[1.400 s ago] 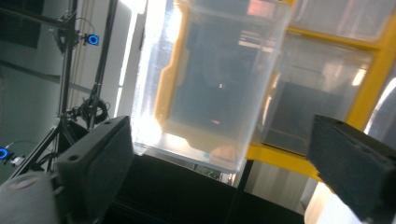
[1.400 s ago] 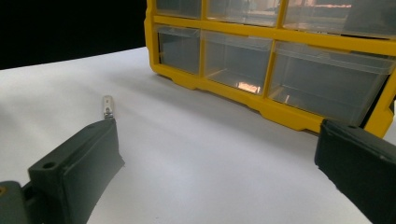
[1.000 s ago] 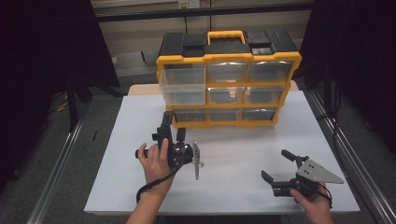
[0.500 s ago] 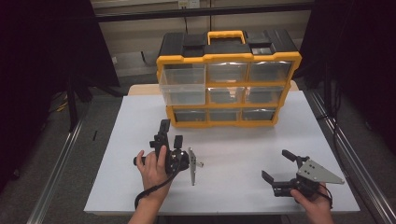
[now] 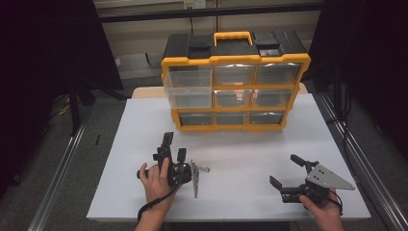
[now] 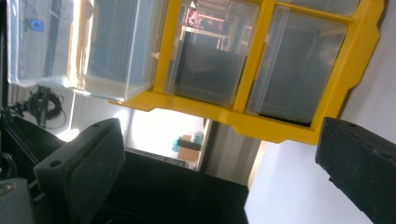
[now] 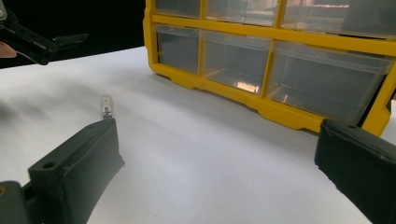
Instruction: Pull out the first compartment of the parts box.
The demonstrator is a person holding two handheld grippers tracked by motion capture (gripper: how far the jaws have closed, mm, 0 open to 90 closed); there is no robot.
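Left hand: hand-held gripper (image 5: 174, 144) near the surface's (image 5: 120, 159) front-left corner, jaws spread and holding nothing, aimed at the far edge where the organiser stands.

Small metal piece: lies flat on the bare surface between the two hand-held grippers (image 7: 107, 106), touched by neither and well short of the organiser.

Risk at the piece: thin and lying flat, it would likely skate away if one jaw met it before the other. Jaws coming down too steeply could scrape the surface and close on nothing.

Yellow organiser (image 5: 235, 60): stands at the middle of the far edge with its drawer fronts facing the person. The top-left drawer (image 5: 187, 94) is pulled out past the frame; the others sit flush.

Risk at the drawer: it overhangs the surface, and a hand-held gripper lifted carelessly beneath it could knock it or tip it out of its slot. A small part let go too early could bounce off its rim and roll away.

Right hand: hand-held gripper (image 5: 284, 169) near the front-right corner, jaws spread and empty, low over the surface and turned towards the organiser's bottom row.

In the way: nothing lies between the piece and either hand. The left hand's trailing cable (image 5: 159, 204) hangs by the front edge and might snag on a long reach.
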